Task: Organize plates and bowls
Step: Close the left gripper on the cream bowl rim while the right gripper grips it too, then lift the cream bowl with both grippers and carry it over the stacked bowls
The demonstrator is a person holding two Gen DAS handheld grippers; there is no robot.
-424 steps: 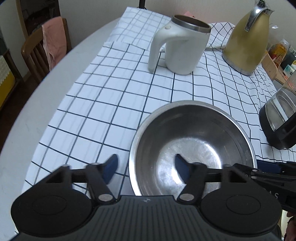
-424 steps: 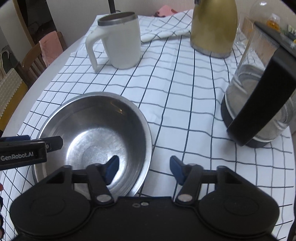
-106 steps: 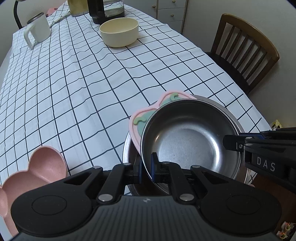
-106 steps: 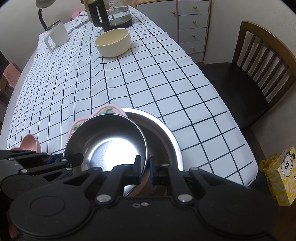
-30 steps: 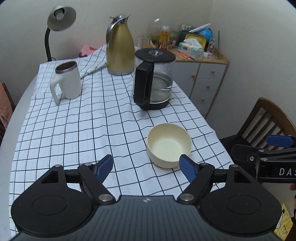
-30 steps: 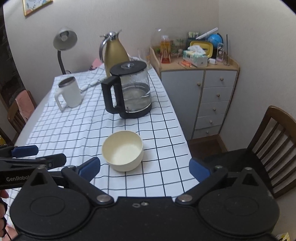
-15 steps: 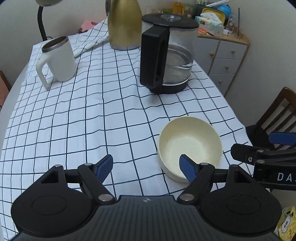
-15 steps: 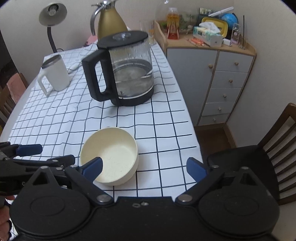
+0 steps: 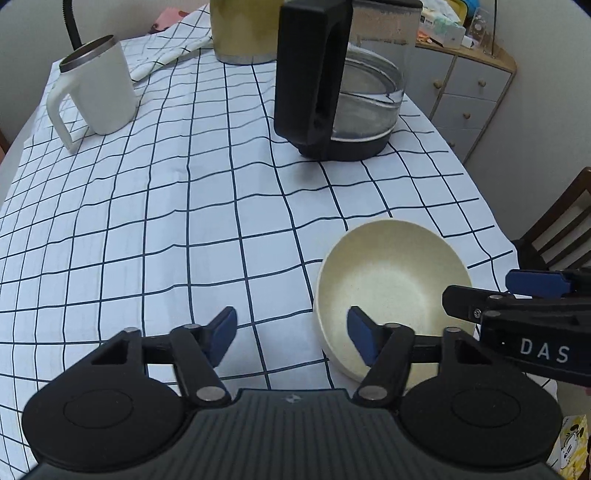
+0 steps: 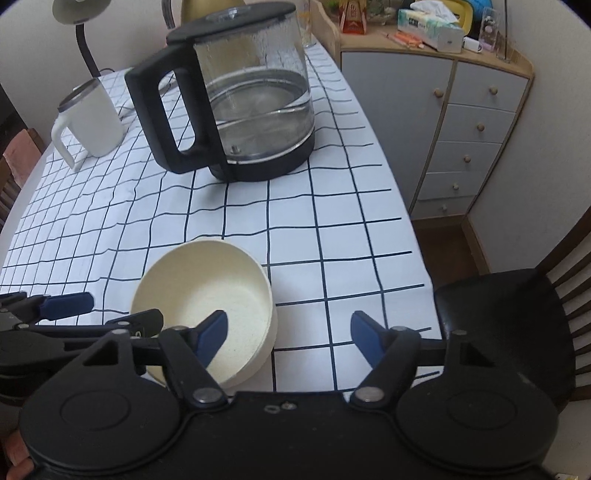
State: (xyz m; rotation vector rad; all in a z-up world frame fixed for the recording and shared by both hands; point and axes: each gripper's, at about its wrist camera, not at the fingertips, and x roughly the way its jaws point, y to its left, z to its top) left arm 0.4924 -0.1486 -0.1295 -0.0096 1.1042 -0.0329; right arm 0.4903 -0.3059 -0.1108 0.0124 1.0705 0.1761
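Note:
A cream bowl (image 9: 391,280) sits empty on the checked tablecloth near the table's right edge; it also shows in the right wrist view (image 10: 207,295). My left gripper (image 9: 291,330) is open, its right finger over the bowl's near-left rim and its left finger outside. My right gripper (image 10: 288,336) is open, its left finger inside the bowl above the near-right rim and its right finger outside over the cloth. Each gripper shows at the edge of the other's view. Neither holds anything.
A glass kettle with a black handle (image 9: 332,85) stands just beyond the bowl. A white mug (image 9: 96,92) stands at the far left and a gold jug (image 9: 240,29) behind. A dark chair (image 10: 517,339) and grey drawers (image 10: 461,129) stand right of the table.
Both grippers have moved forward and down toward the cream bowl, which now lies between their open fingers. The bowl has not moved.

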